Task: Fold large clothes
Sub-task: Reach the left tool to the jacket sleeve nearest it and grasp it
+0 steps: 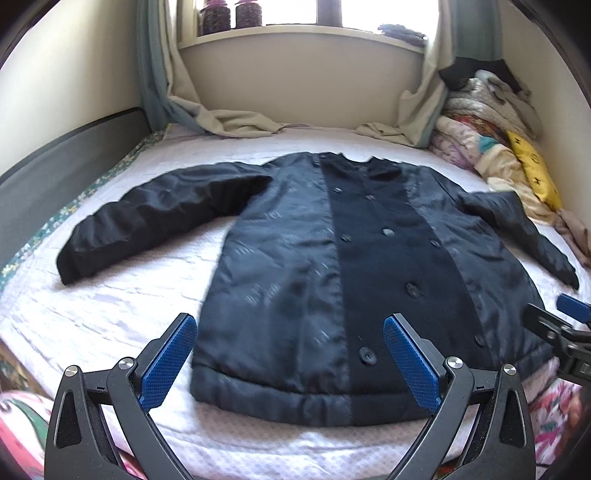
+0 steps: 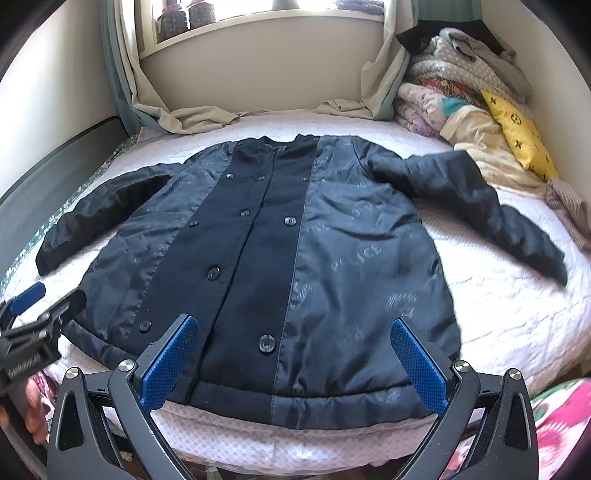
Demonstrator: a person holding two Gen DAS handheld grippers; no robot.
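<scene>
Dark jacket (image 1: 332,266) laid flat, front up, on the bed (image 1: 122,310). Collar toward the far edge under the window sill (image 1: 295,35); hem just short of the near edge. Both sleeves spread out toward the side edges. Front buttoned; darker centre panel between shinier side panels.

Left hand-held gripper (image 1: 290,363) hovers over the hem near the bed's near edge, jaws spread wide, nothing between them. Right hand-held gripper (image 2: 293,367) likewise above the hem, jaws wide apart, holding nothing.

Pile of bedding and clothes (image 2: 465,92) at the far right corner, a yellow patterned cushion (image 2: 517,133) on it. Curtains (image 2: 177,110) trail onto the far edge.
</scene>
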